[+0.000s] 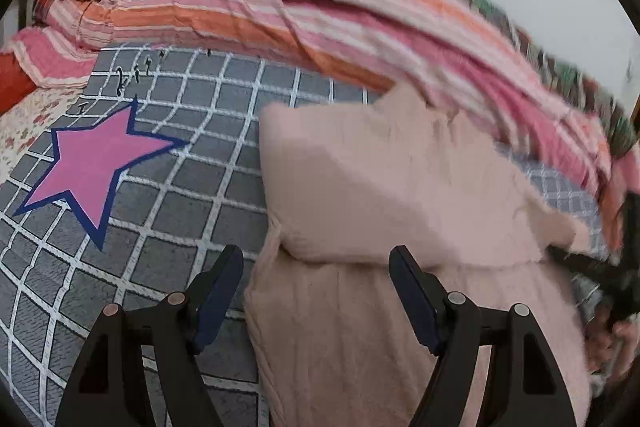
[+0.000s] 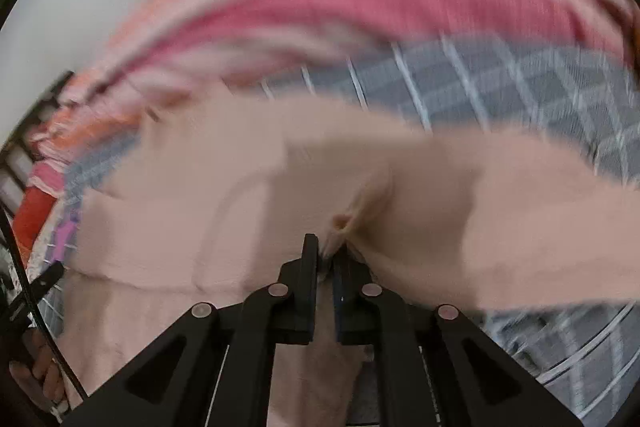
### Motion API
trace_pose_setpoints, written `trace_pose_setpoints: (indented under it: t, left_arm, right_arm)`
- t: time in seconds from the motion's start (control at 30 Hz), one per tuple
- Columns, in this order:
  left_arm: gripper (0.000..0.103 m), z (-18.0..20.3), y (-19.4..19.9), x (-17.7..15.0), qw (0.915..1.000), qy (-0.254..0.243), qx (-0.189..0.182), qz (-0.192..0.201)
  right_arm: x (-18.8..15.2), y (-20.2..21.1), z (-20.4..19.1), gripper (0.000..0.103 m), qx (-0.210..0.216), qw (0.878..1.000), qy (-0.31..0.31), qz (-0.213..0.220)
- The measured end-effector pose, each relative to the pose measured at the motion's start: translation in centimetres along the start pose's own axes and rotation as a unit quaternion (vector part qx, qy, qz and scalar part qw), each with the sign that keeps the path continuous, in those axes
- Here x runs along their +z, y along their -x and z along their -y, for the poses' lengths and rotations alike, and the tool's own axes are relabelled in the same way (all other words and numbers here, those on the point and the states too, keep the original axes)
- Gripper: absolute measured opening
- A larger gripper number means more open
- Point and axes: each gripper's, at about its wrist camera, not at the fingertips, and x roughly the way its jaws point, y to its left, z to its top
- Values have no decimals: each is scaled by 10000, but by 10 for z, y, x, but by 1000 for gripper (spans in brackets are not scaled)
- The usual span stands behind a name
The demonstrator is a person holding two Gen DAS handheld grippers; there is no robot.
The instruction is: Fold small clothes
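Now a pale pink garment (image 1: pixel 384 187) is seen spread on the grey checked blanket (image 1: pixel 192 195), partly doubled over itself, with a flap raised above the lower layer. The right gripper (image 2: pixel 325 253) is pressed together on a bunched edge of that cloth, and the fabric is carried across the right wrist view, blurred by motion. The left gripper (image 1: pixel 316 287) is held spread wide, nothing between its fingers, poised just above the near left part of the garment. The long axis of the cloth is judged to run away from the left tongs toward the striped quilt (image 1: pixel 304 15). The free edge lies to the right, so the right hand is the nearer one for the fold. The coming move is judged to turn on drawing that pinched edge across toward the left side, where the pink star (image 1: pixel 96 163) is printed.
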Motion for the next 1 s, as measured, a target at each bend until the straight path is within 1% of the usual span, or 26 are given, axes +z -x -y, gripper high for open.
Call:
trace_pose_setpoints:
  t: [0.03,0.07,0.1,0.13,0.17,0.2,0.23,0.3,0.37,0.4,0.43,0.47,0.57,0.6,0.7,0.73,0.8,0.93,1.0]
  left_arm:
    - [74,2,-3,-2,9999,-47,53,-75]
    - [74,3,-5,-3,9998,-78,79,-137]
    - [74,3,-7,-3,9997,-92,106,-180]
    - [74,4,-8,-4,9996,-111,144,-206]
    - [74,4,-8,-4,9996,-121,158,-198]
    - [74,5,-8,-4,9996,-130,173,-194]
    - [74,5,-8,-4,9995,-139,189,-194]
    - [74,6,-9,-5,9994,-166,239,-187]
    - [74,8,-9,-5,9993,-194,282,-181]
    - [74,8,-8,-6,9992,-210,306,-171]
    - [74,8,-8,-6,9992,-212,312,-159]
    - [74,8,-8,-7,9992,-201,304,-148]
    - [74,5,-6,-6,9996,-118,226,-126]
    - [74,4,-6,-6,9997,-93,200,-118]
    - [74,4,-6,-6,9998,-75,180,-97]
    - [74,4,-6,-6,9998,-81,176,-96]
    - [74,5,-6,-6,9998,-97,173,-82]
    - [74,6,-10,-6,9997,-97,155,-141]
    - [74,8,-11,-5,9996,-148,180,-158]
  right_arm:
    - [1,6,2,13,60,10000,-35,24]
    - [2,17,3,16,35,9999,-10,96]
    - [1,29,6,28,-38,9997,33,219]
    - [0,42,10,42,-156,9991,68,396]
    - [-2,58,17,48,-324,9975,92,625]
    - [-5,73,25,56,-464,9957,84,802]
    - [-8,88,36,58,-587,9941,51,912]
    - [-13,110,59,59,-821,9913,-59,1030]
    - [-18,128,88,63,-996,9887,-202,1104]
    - [-21,134,101,68,-1109,9870,-286,1125]
    - [-24,139,115,70,-1204,9856,-380,1129]
    - [-29,145,134,70,-1286,9840,-524,1119]
    - [-41,153,176,71,-1344,9810,-963,1015]
    - [-47,155,192,71,-1329,9800,-1121,971]
    - [-56,148,220,71,-1238,9798,-1373,769]
    - [-59,143,226,71,-1193,9803,-1408,700]
    - [-62,139,233,72,-1038,9813,-1441,747]
    - [-51,134,247,72,-976,9791,-1614,755]
    - [-43,130,259,72,-850,9755,-1879,764]
